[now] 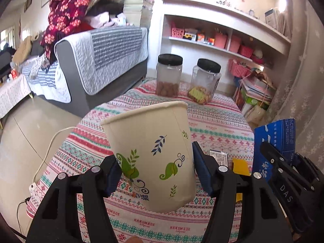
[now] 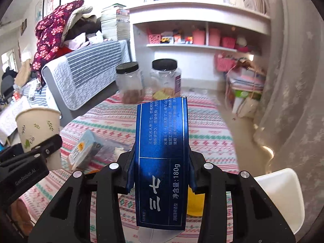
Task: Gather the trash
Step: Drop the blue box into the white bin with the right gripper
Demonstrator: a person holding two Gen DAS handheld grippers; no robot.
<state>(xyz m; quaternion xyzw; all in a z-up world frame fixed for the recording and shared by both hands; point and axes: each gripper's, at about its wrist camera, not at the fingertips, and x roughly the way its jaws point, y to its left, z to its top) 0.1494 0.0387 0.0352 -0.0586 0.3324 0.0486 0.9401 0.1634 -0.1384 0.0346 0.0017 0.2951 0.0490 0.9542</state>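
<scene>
My left gripper point(image 1: 156, 170) is shut on a white paper cup point(image 1: 151, 151) with leaf prints and holds it tilted above the patterned table point(image 1: 218, 125). The cup also shows in the right wrist view point(image 2: 38, 127) at the left. My right gripper point(image 2: 161, 172) is shut on a long blue box point(image 2: 164, 151) with white lettering, held above the table point(image 2: 206, 141). The blue box shows in the left wrist view point(image 1: 277, 139) at the right. A small pale carton point(image 2: 85, 149) lies on the table. A yellow item point(image 2: 195, 202) lies under the right gripper.
Two clear jars with black lids point(image 1: 169, 75) point(image 1: 204, 81) stand at the table's far edge. A grey sofa point(image 1: 97, 60) piled with clothes is at the left. White shelves point(image 1: 222, 38) stand behind. A white chair point(image 2: 283, 192) is at the right. A white cable point(image 1: 46, 156) hangs at the table's left.
</scene>
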